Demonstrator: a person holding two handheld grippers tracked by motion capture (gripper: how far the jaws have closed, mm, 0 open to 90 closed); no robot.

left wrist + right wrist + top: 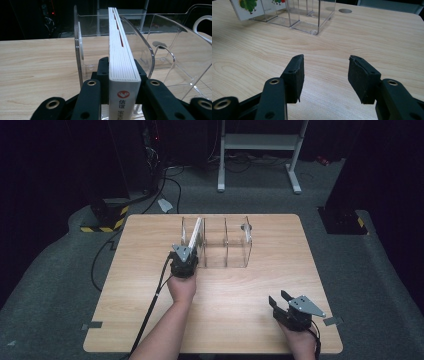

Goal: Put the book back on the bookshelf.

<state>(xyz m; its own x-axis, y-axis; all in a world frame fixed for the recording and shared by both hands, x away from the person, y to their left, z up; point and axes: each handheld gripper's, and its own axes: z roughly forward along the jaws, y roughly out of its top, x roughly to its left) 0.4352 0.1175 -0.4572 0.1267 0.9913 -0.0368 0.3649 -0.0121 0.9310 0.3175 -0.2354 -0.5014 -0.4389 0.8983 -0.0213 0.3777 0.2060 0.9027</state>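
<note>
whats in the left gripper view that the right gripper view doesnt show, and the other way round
Left gripper view: the book's white spine with a red round logo and dark characters, its page edges seen from above, clamped between the left gripper's black jaws and standing in an end bay of the clear acrylic rack.

Right gripper view: the right gripper with its jaws apart and nothing between them, above bare table, and the book's cover with a green picture.

Both: the book, the clear rack and the light wooden tabletop.
</note>
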